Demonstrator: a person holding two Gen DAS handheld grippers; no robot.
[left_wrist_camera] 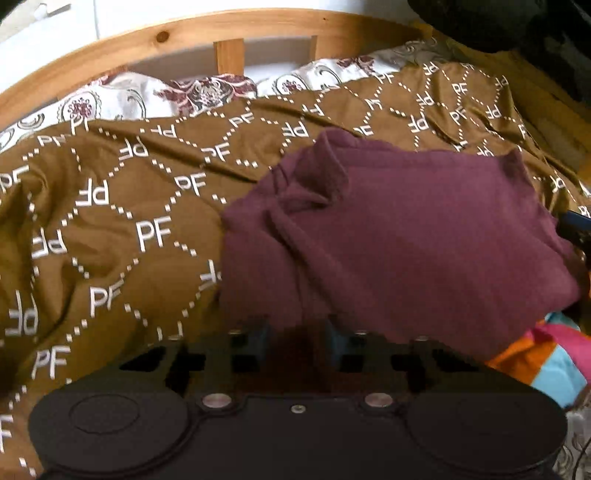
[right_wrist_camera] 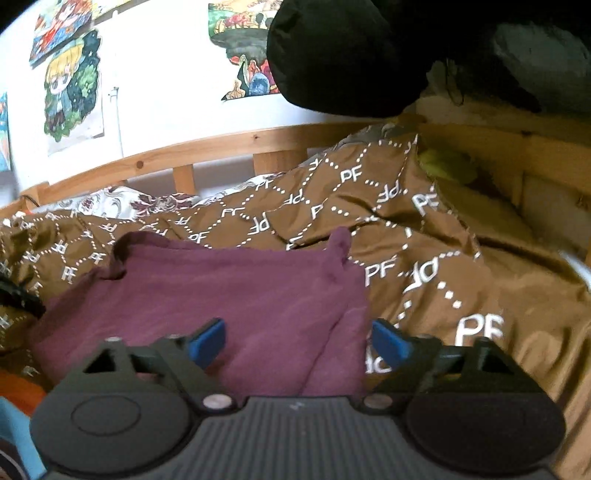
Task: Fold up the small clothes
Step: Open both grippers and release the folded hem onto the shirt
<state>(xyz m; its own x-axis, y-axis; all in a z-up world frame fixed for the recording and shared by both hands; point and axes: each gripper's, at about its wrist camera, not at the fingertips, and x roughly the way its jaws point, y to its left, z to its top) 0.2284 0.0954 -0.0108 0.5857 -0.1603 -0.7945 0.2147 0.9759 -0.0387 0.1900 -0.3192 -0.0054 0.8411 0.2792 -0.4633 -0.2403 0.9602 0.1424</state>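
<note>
A brown bedcover [left_wrist_camera: 110, 229] printed with white "PF" letters and dotted diamonds spreads over the bed, reaching back to the wooden bed rail [left_wrist_camera: 229, 27] at the far edge. Along that far edge a white pillow [left_wrist_camera: 122, 99] with dark red floral print shows between cover and rail.

The maroon garment [left_wrist_camera: 406, 236] lies on the bedcover toward the near right part of the bed, folded over on itself, with creases bunched at its left side and two small corners sticking up along its far edge.

The left gripper [left_wrist_camera: 297, 341] hangs over the garment's near edge with its blue pads a narrow gap apart; the view there is dark, so the cloth appears to lie under the gap rather than be pinched.

At the near right corner a bright striped cloth [left_wrist_camera: 546, 358] in orange, pink and light blue peeks out beside the garment.

The right gripper [right_wrist_camera: 297, 341] stands wide open above the garment's near right edge [right_wrist_camera: 229, 295], its blue pads clear of the cloth, holding nothing.
</note>
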